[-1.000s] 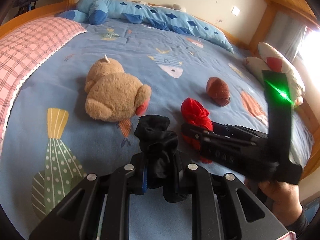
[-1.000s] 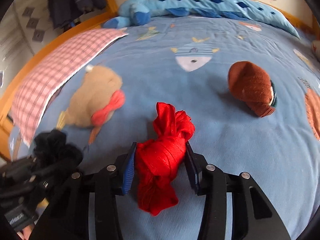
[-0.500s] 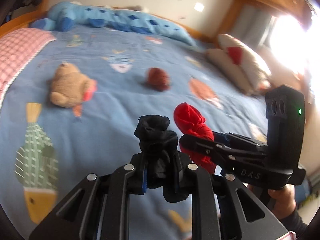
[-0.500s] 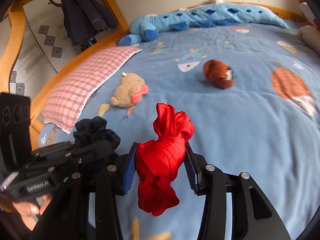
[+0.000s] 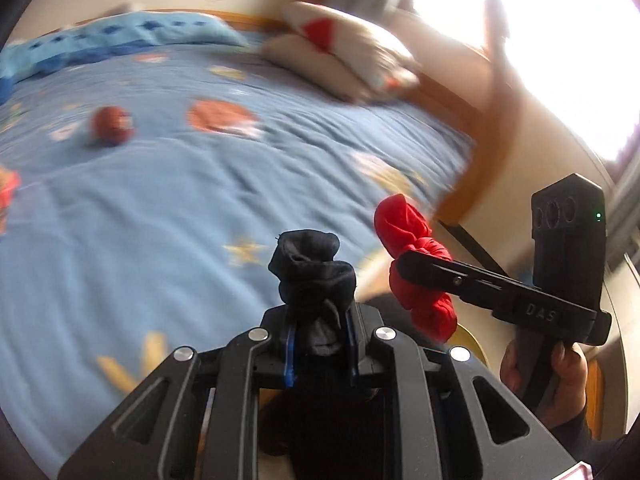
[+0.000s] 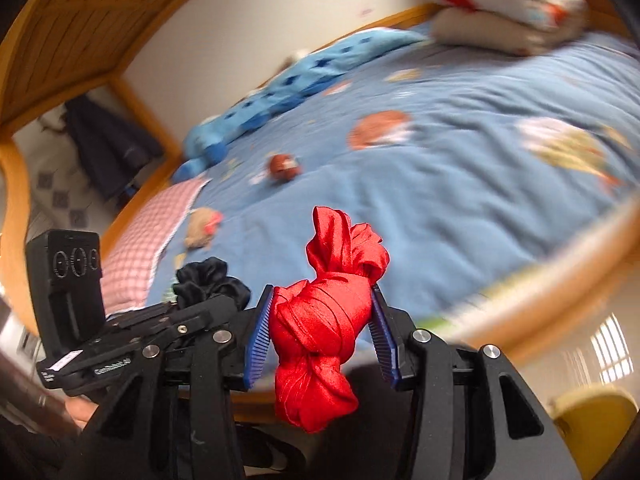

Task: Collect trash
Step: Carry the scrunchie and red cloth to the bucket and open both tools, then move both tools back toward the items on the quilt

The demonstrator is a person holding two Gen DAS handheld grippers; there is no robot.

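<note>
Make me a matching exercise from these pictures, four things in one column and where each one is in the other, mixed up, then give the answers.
Things:
1. red cloth
2. black cloth
3. brown ball
4. white pillow

Places:
A. lying alone on the blue blanket
B. clamped in the left gripper
C. at the far corner of the bed
D. clamped in the right gripper

Pairs: 1-D, 2-B, 3-A, 4-C

- Matte black plastic left gripper (image 5: 320, 334), silver round screws along its slotted arms, blue ribbed pads inside.
- Matte black right gripper (image 6: 322, 332) matches, blue ribbed pads (image 6: 259, 334) clearer; "DAS" embossed on its side, green light on its upright block.
- Bare-skinned right hand (image 5: 560, 368), dark sleeve cuff.
</note>
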